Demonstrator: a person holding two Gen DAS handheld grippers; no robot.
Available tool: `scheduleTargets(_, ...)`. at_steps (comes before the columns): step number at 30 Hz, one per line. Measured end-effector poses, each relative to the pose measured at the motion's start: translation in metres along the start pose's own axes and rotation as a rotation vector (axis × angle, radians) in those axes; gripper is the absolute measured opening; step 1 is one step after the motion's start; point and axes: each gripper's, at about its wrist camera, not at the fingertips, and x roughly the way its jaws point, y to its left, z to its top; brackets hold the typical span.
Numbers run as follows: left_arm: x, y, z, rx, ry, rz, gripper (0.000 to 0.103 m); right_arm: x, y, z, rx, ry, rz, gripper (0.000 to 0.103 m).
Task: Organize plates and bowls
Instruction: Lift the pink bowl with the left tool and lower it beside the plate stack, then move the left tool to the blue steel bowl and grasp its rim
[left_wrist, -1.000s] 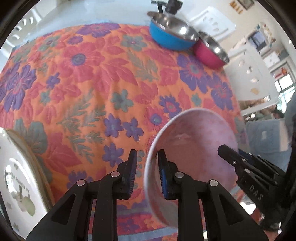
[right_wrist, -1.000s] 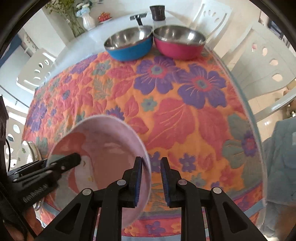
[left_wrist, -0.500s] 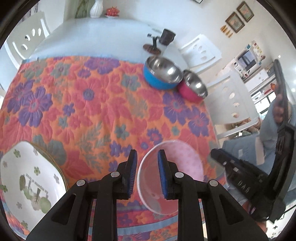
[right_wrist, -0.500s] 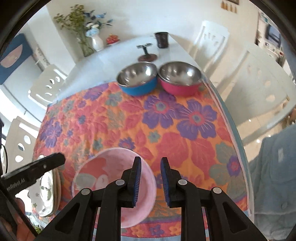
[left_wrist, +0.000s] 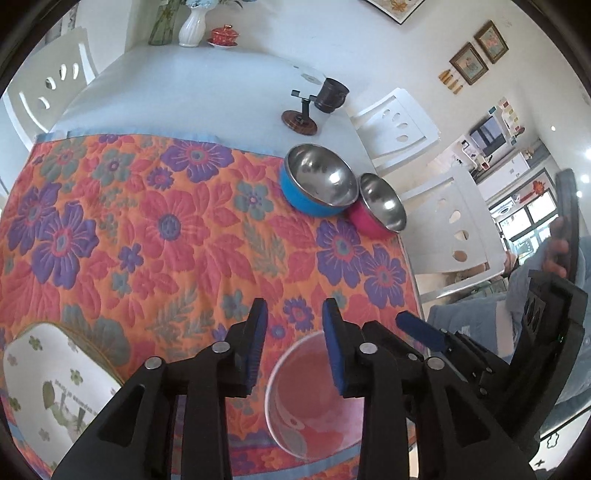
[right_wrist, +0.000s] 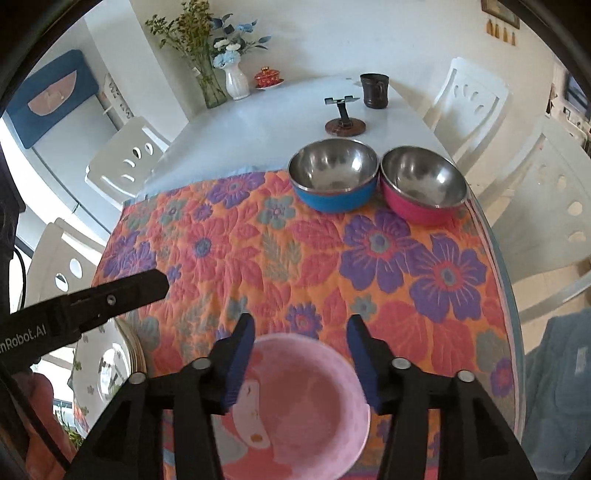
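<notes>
A pink bowl (right_wrist: 295, 406) sits upright on the floral cloth near the table's front edge; it also shows in the left wrist view (left_wrist: 314, 398). My right gripper (right_wrist: 301, 328) is open, raised above the bowl, holding nothing. My left gripper (left_wrist: 293, 314) is open too, above the bowl's left rim, empty. A white plate stack with green print (left_wrist: 48, 387) lies at the front left and shows in the right wrist view (right_wrist: 107, 365). A blue steel bowl (right_wrist: 332, 181) and a magenta steel bowl (right_wrist: 423, 188) stand side by side at the cloth's far right.
Beyond the cloth (right_wrist: 295, 258) the white table carries a dark mug (right_wrist: 375, 90), a small stand (right_wrist: 345, 123), a vase (right_wrist: 236, 83) and a red lidded dish (right_wrist: 267, 77). White chairs (right_wrist: 469, 99) surround the table.
Both grippers let go of the pink bowl and opened. They rose and drew back, and the bowl now rests flat on the cloth instead of being tilted between them.
</notes>
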Motion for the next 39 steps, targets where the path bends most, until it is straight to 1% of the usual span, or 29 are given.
scheduleTargets(1,0.003,0.001,0.004,-0.004,0.003,0.005,0.036,0.003,-0.002,0.004,0.002,0.001,0.002,0.052)
scheduleTargets(2,0.008,0.004,0.010,-0.015,0.012,0.014,0.051,0.007,-0.004,0.009,0.006,0.005,0.004,0.052)
scheduleTargets(3,0.011,0.007,0.015,-0.027,0.016,0.022,0.061,0.012,-0.007,0.014,0.016,0.010,0.004,0.052)
scheduleTargets(4,0.015,0.011,0.020,-0.045,0.013,0.027,0.077,0.016,-0.011,0.018,0.027,0.014,0.004,0.052)
scheduleTargets(5,0.018,0.015,0.027,-0.065,0.003,0.022,0.078,0.020,-0.015,0.022,0.040,0.017,0.001,0.052)
scheduleTargets(7,0.031,0.023,0.044,-0.091,0.015,0.009,0.078,0.030,-0.024,0.031,0.065,0.023,0.002,0.052)
scheduleTargets(9,0.045,0.025,0.059,-0.086,0.030,0.010,0.078,0.040,-0.034,0.041,0.093,0.035,0.010,0.052)
scheduleTargets(14,0.085,0.019,0.097,-0.029,0.066,0.010,0.078,0.069,-0.059,0.059,0.174,0.076,0.029,0.053)
scheduleTargets(16,0.105,0.016,0.111,-0.012,0.084,0.002,0.078,0.081,-0.068,0.065,0.213,0.096,0.056,0.053)
scheduleTargets(20,0.138,0.015,0.132,0.003,0.128,-0.032,0.078,0.100,-0.081,0.078,0.297,0.108,0.124,0.053)
scheduleTargets(26,0.180,0.015,0.159,0.021,0.165,-0.062,0.076,0.127,-0.090,0.100,0.362,0.106,0.120,0.054)
scheduleTargets(28,0.193,0.013,0.167,0.024,0.166,-0.070,0.072,0.138,-0.092,0.107,0.378,0.112,0.118,0.055)
scheduleTargets(30,0.209,0.013,0.174,0.024,0.188,-0.066,0.066,0.150,-0.095,0.114,0.400,0.131,0.099,0.055)
scheduleTargets(32,0.221,0.014,0.178,0.021,0.205,-0.088,0.058,0.160,-0.099,0.118,0.435,0.159,0.133,0.055)
scheduleTargets(35,0.234,0.013,0.182,0.023,0.229,-0.111,0.049,0.171,-0.103,0.119,0.484,0.205,0.139,0.054)
scheduleTargets(37,0.237,0.014,0.182,0.020,0.233,-0.119,0.047,0.173,-0.104,0.117,0.519,0.225,0.150,0.054)
scheduleTargets(39,0.231,0.016,0.182,0.013,0.222,-0.140,0.047,0.169,-0.103,0.115,0.512,0.256,0.175,0.054)
